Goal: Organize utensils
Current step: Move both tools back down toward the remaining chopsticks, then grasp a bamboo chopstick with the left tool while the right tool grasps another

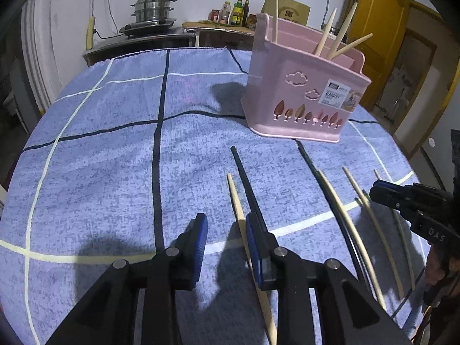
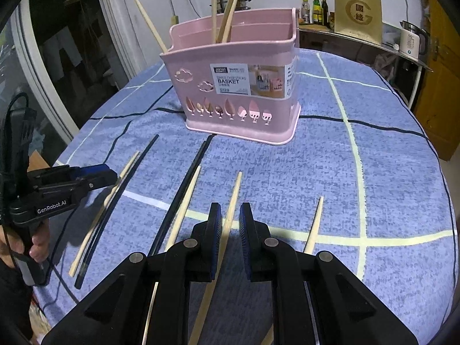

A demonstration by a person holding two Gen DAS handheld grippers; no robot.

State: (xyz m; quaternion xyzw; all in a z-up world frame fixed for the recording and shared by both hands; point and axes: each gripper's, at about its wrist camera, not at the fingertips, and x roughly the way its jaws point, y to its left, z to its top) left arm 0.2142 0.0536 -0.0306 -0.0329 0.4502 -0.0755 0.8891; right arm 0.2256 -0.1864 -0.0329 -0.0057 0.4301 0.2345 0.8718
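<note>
Your loose chopsticks, pale wooden chopstick (image 2: 233,201) among them, lie on the cloth-covered bench (image 2: 388,172) with long axes toward twelve o'clock, tips toward the pink plastic basket (image 2: 244,109). Near ends are hidden beneath both tools. Your right tool (image 2: 231,215) straddles that stick, jaws narrowly apart, not pressing; your left tool (image 1: 225,230) stands parted, holding nothing.

Both my grippers angled down, side by side

My left gripper (image 1: 225,247) hangs with its fingers (image 1: 199,244) parted, nothing pressed between them; my right gripper (image 2: 230,230) keeps a narrower gap, also gripping nothing. A hand (image 2: 38,244) wraps the left gripper's handle.
</note>
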